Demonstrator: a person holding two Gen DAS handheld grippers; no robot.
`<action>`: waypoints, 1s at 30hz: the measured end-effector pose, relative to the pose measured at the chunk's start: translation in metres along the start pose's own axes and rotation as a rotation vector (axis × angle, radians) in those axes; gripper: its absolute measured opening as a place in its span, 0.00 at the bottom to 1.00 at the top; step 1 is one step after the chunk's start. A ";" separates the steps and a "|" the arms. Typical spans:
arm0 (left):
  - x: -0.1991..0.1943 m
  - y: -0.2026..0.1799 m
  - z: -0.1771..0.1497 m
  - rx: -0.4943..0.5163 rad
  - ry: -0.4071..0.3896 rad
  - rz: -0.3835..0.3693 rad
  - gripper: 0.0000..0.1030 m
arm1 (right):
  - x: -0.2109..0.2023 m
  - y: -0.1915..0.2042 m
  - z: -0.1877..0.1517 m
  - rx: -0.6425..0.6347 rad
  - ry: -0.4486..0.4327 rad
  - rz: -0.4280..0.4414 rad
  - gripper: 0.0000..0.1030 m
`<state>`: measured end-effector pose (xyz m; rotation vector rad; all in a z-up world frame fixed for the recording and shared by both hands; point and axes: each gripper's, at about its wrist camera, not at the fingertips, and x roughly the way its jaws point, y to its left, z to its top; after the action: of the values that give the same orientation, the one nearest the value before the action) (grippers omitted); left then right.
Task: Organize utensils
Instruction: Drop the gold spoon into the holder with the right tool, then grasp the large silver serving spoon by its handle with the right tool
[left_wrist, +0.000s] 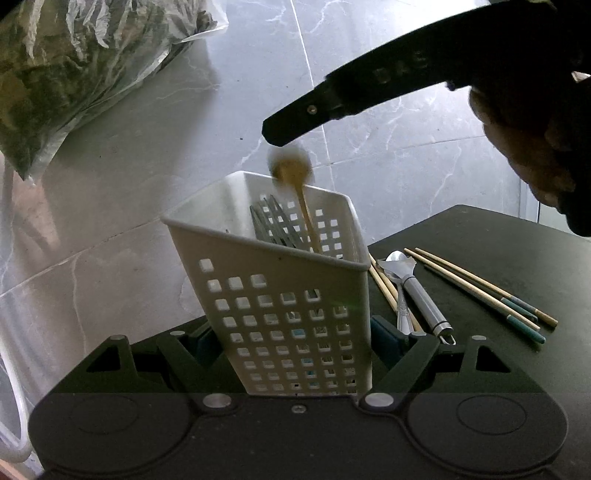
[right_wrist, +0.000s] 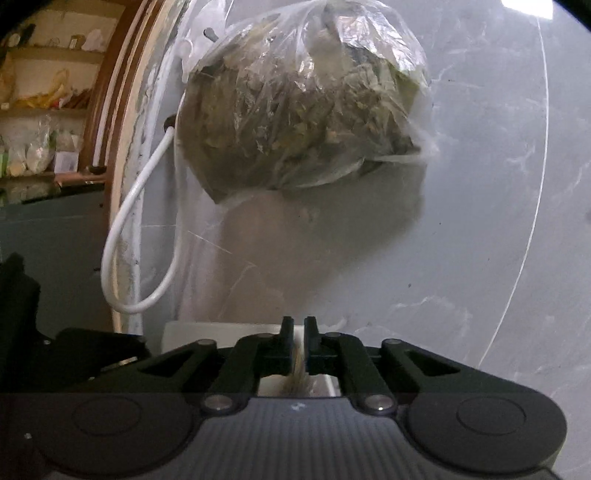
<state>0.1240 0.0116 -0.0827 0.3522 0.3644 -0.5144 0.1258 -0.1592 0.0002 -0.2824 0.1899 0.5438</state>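
Left tongs (left_wrist: 291, 343): clamped on white utensil basket (left_wrist: 280, 295), frame centre, tilted.
Basket contents: forks (left_wrist: 273, 221), blurred wooden spoon (left_wrist: 295, 177).
Right tongs (right_wrist: 299, 332): slightly apart, above basket.
Worktop (left_wrist: 498, 258), right: chopsticks (left_wrist: 480, 288), metal spoon (left_wrist: 400, 280), peeler (left_wrist: 424, 302).

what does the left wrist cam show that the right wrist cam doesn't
Only the left wrist view shows the black table with loose wooden chopsticks, a silver spoon and a grey-handled peeler, the forks inside the holder, and the left gripper clamping it.

Only the right wrist view shows the white cable loop and cluttered shelves.

Both show the white perforated plastic utensil holder, the blurred wooden spoon dropping in below the right gripper, and the clear plastic bag of dried leaves.
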 end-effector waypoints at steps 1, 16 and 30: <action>0.000 0.000 0.000 0.001 0.000 0.000 0.81 | -0.003 -0.003 -0.001 0.018 -0.002 0.000 0.25; 0.001 -0.002 0.002 -0.005 0.009 0.012 0.81 | 0.024 -0.113 -0.092 0.567 0.496 -0.236 0.32; 0.003 0.006 -0.001 -0.022 0.004 -0.014 0.80 | 0.084 -0.100 -0.108 0.618 0.758 -0.334 0.23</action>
<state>0.1294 0.0158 -0.0833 0.3295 0.3763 -0.5231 0.2385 -0.2342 -0.1016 0.1002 1.0059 0.0063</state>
